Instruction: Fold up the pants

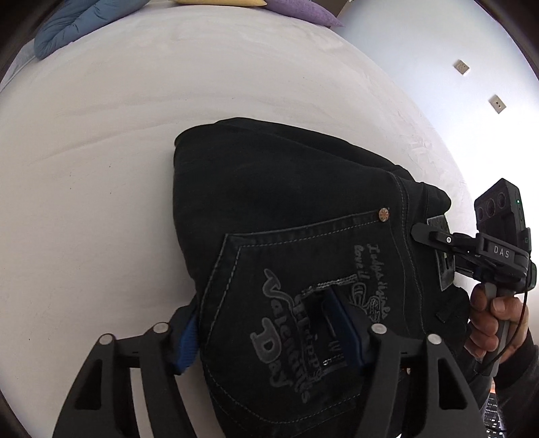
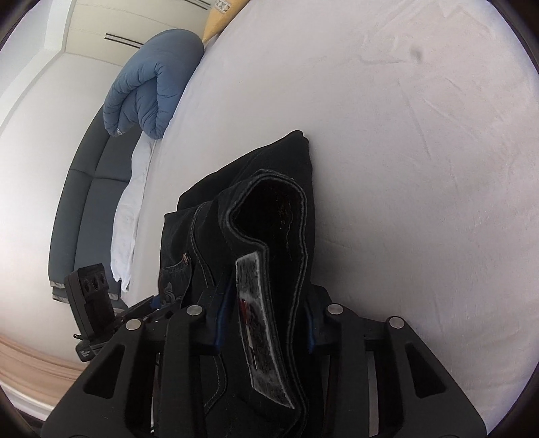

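Firstly, left wrist view: we list what the lower and middle frame hold.
Pants (image 1: 286, 202): black denim, folded into a thick bundle, lying on the white bed (image 1: 101, 168) from centre to the lower edge; a back pocket with grey lettering faces up, a copper rivet at its corner.
Left gripper (image 1: 269, 330): we see its blue-padded fingers (image 1: 340, 323) at lower centre straddling the pocket end of the bundle, one pad on top of the cloth, the other at the bundle's left edge; the cloth fills the gap and we read it as gripped.
Right gripper (image 1: 419, 232): at the right edge, fingertips meeting the waistband side of the pants; a hand (image 1: 495, 323) wraps its handle below.
Bedding: a blue quilt (image 1: 67, 23) at upper left, a yellow pillow (image 1: 222, 2) and a purple pillow (image 1: 303, 10) along the top.
Wall (image 1: 438, 50): upper right, with two small plates.

Right wrist view: we list again.
Pants (image 2: 269, 202): the waistband stands up between our fingers at centre, its grey patch label (image 2: 259, 320) facing the lens, the rest trailing toward mid-frame on the bed (image 2: 404, 134).
Right gripper (image 2: 266, 323): narrow, pinching the waistband cloth.
Left gripper (image 2: 158, 305): at lower left, its tips against the pocket side; we cannot tell its spread from here.
Quilt (image 2: 151, 84): upper left, at the bed's edge.
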